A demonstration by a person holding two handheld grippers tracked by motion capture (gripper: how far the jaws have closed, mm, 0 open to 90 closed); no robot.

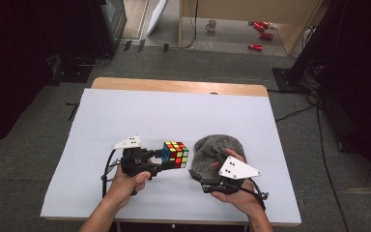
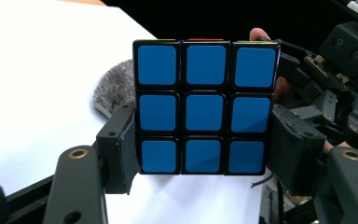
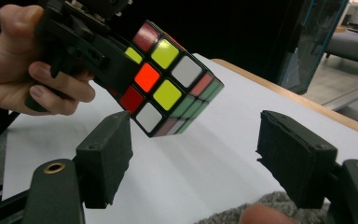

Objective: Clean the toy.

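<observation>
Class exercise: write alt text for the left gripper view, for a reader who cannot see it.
A puzzle cube with an all-blue face towards the camera is clamped between the left gripper's two black jaws above a white table. A fuzzy grey hat lies behind it, and the right gripper shows at right.

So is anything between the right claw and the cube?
Nothing visible. The right claw stands open, with bare table sheet between its jaws; the cube, clamped in the left claw, hangs just beyond.
</observation>
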